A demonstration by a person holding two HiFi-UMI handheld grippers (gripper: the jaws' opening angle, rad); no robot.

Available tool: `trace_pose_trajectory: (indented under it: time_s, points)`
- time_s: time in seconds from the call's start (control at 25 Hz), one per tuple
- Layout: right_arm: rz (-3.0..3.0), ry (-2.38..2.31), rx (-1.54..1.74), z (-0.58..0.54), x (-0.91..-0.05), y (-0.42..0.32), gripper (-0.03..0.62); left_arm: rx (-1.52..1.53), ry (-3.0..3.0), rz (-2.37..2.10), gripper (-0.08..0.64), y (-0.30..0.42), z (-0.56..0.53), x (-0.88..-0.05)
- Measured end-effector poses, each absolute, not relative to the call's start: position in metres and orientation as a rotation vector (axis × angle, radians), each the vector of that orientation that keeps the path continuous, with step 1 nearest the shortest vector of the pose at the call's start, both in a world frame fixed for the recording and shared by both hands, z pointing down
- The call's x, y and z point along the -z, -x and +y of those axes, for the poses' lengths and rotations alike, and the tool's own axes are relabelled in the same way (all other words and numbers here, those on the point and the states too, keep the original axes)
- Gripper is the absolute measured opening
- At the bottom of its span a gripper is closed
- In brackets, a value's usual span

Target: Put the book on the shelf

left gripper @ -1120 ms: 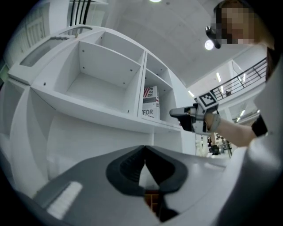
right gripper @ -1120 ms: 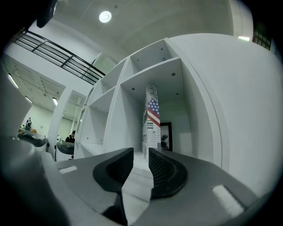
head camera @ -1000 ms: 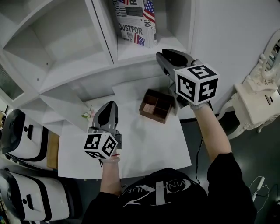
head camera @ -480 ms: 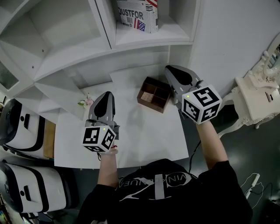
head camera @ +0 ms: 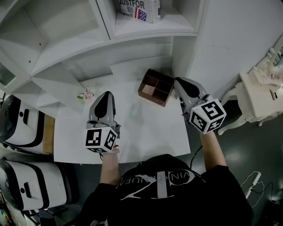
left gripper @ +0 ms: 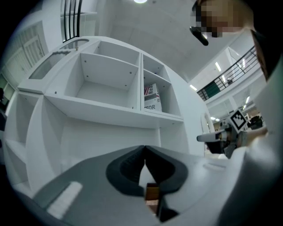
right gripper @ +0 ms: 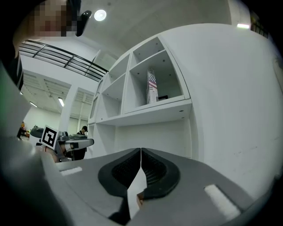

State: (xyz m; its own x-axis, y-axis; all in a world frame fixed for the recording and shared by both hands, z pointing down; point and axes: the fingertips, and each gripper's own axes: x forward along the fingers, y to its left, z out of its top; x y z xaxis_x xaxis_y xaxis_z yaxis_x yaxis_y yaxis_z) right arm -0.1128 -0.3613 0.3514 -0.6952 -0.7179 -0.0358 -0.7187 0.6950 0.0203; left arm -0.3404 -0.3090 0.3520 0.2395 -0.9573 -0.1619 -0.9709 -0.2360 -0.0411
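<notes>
The book, with a stars-and-stripes cover, stands upright in a compartment of the white shelf; it also shows in the left gripper view and the right gripper view. My left gripper hovers over the white table, its jaws shut on nothing. My right gripper hangs by the table's right edge, beside a brown divided box, jaws shut and empty. Both grippers are well below the book.
A small flower sprig lies at the table's back left. White machines stand on the floor to the left. An ornate white piece of furniture stands to the right. The shelf's lower ledge overhangs the back of the table.
My right gripper has drawn back from the shelf and come down beside the brown box. The book stays in its compartment. The left gripper has barely moved.
</notes>
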Motion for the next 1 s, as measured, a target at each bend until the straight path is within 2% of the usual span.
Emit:
trace_pose_trajectory:
  time_s: [1.0]
  points:
    - [2.757,1.282,0.030,-0.369,-0.388,0.082,0.011,-0.102,2.268,1.947,0.000,0.366,-0.301,-0.370]
